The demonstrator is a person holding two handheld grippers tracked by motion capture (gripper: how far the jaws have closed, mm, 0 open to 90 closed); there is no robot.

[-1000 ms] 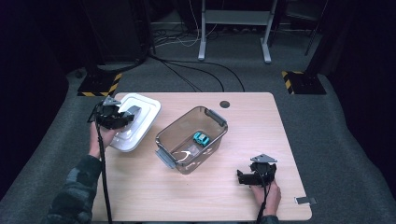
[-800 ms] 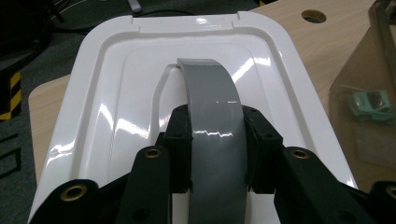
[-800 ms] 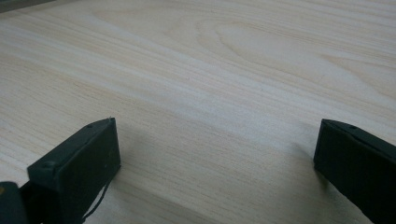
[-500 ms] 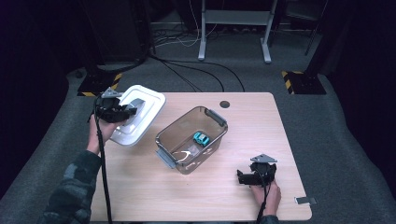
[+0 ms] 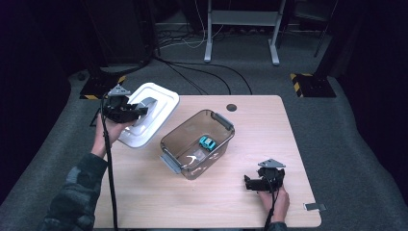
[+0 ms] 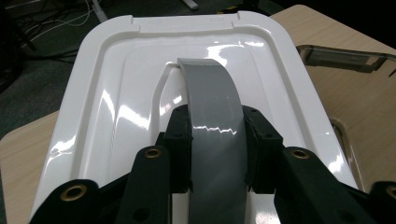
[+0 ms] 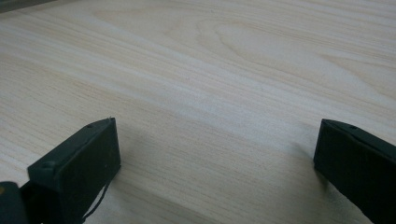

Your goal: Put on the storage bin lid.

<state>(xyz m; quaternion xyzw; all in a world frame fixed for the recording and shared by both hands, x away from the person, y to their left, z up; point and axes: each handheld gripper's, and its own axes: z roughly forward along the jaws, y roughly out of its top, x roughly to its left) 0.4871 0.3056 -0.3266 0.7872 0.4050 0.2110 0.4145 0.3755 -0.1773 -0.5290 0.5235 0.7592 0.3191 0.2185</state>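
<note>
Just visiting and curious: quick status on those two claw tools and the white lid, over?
Left gripper shut on lid's grey handle, white lid tilted. Right gripper open, on table. Open bin holds toy car; nothing blocking.

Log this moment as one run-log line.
left hand-held gripper: shut on lid handle | lid: tilted off table | bin: open, toy car inside | right hand-held gripper: open, empty

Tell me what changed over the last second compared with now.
The left gripper, clamped on the grey handle of the white lid, has lifted the lid and carried it toward the far left table edge, so it now tilts and overhangs that edge. The grip was held throughout. The right gripper, open, the clear bin and the teal toy car stayed put.
</note>
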